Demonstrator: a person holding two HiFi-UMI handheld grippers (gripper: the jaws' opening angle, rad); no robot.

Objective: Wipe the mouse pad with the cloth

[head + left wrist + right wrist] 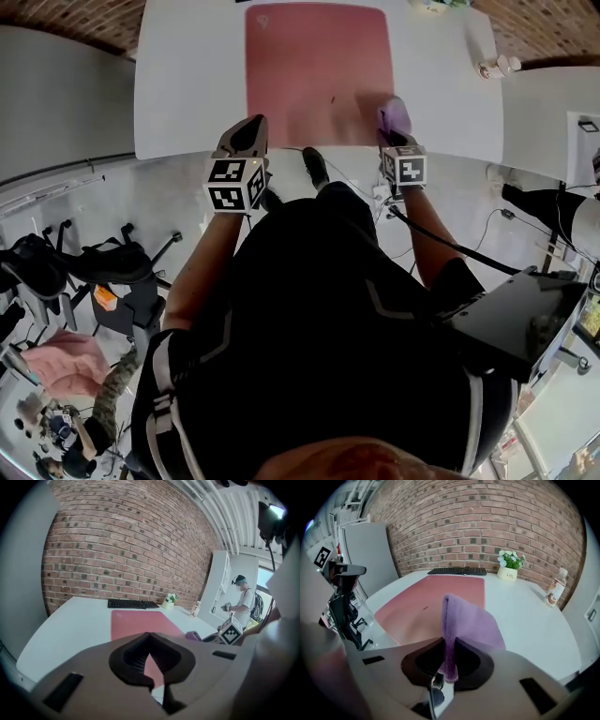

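Risk, cloth: the cloth (469, 619) is pinched by 1 folded edge only, and most of it stands free past the jaws. Pressed flat and dragged, it could bunch up or pull out of the grip.
Risk, pad: the pad (319, 70) lies loose on the table (187, 84) with nothing pinning it. A firm stroke may slide or ruck it, since the left gripper (247, 131) is not pressing on it.
Risk, reach: the keyboard (457, 571) sits at the pad's far edge, so a long push away could knock it.
Risk, coverage: a dark speck (332, 98) shows mid-pad, and strokes kept to the near corner would miss it.
Right arm: the forearm stretches forward from the body. The right gripper (395, 131) points away from the person, over the pad's near right corner.
Right jaws: closed tight on the cloth, with the fold clamped between them.
Left arm: the forearm is forward and a little outward, with the left gripper at the table's near edge by the pad's near left corner. It seems raised off the surface.
Left jaws: together, with nothing in them.
Cloth place: in the right gripper, over the pad's near right corner. Whether it touches the pad I cannot tell.
Pad place: mid-table, its near edge close to the table's near edge.
Stage: judged as the start of wiping, with no stroke evident.
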